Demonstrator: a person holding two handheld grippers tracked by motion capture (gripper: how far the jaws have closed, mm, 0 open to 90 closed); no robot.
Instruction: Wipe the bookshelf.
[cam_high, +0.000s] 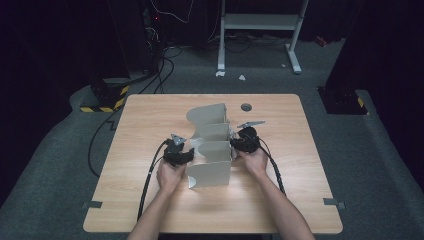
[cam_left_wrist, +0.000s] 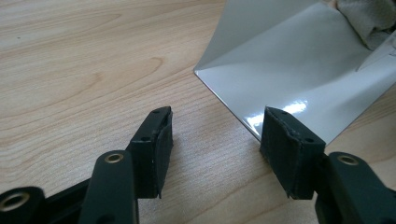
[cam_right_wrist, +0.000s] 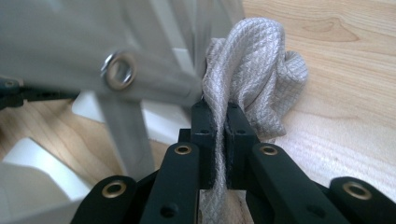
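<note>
A grey folding rack (cam_high: 210, 145) with several upright panels stands in the middle of the wooden table (cam_high: 150, 115). My left gripper (cam_high: 187, 152) rests at the rack's left side. In the left gripper view it (cam_left_wrist: 215, 126) is open, nothing between its pads, and a glossy grey panel (cam_left_wrist: 289, 60) lies just ahead on the wood. My right gripper (cam_high: 235, 143) is at the rack's right side. The right gripper view shows it (cam_right_wrist: 220, 109) shut on a pale woven cloth (cam_right_wrist: 252, 70), bunched above the jaws beside a grey panel (cam_right_wrist: 70, 46) with a metal eyelet (cam_right_wrist: 119, 70). The cloth (cam_left_wrist: 369, 18) peeks past the panel.
A round grey grommet (cam_high: 246, 107) sits in the table behind the rack. Black cables (cam_high: 150, 175) trail from the left gripper off the front edge. A white stand (cam_high: 260, 22) and floor cables lie beyond the table.
</note>
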